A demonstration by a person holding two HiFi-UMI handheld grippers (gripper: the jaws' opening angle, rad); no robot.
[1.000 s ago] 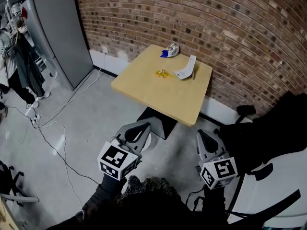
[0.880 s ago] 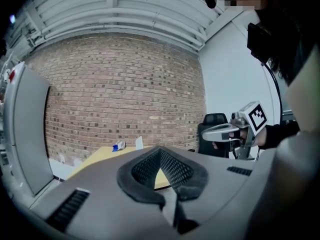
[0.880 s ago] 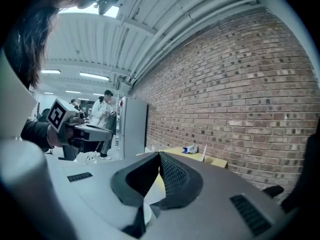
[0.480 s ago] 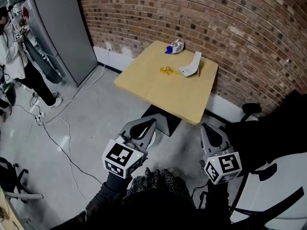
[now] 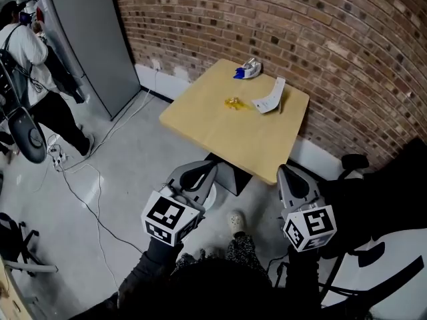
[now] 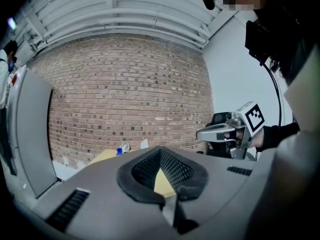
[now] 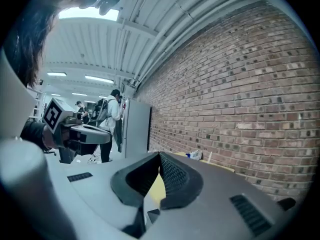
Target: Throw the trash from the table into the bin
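As the head view looks down: table [image 5: 220, 129] by a brick wall, carrying a blue-white wrapper [image 5: 247, 69], yellow scrap [image 5: 233, 103] and white paper [image 5: 269, 97] toward its far side; left gripper [image 5: 203, 170] and right gripper [image 5: 287, 176] held short of it, well apart from the trash. Left gripper view: jaw tips together, nothing between. Right gripper view: jaws likewise closed, empty.

— What sort of place is this?
— A lab or workshop hall, not a home. There is a bare brick wall [image 5: 320, 32], a grey concrete floor [image 5: 127, 165] with loose cables [image 5: 97, 223], and a tall grey metal cabinet [image 5: 90, 39].
— Anything else?
— A ribbed metal ceiling [image 7: 90, 39] with strip lights [image 7: 98, 78], and one plain table [image 5: 220, 129].
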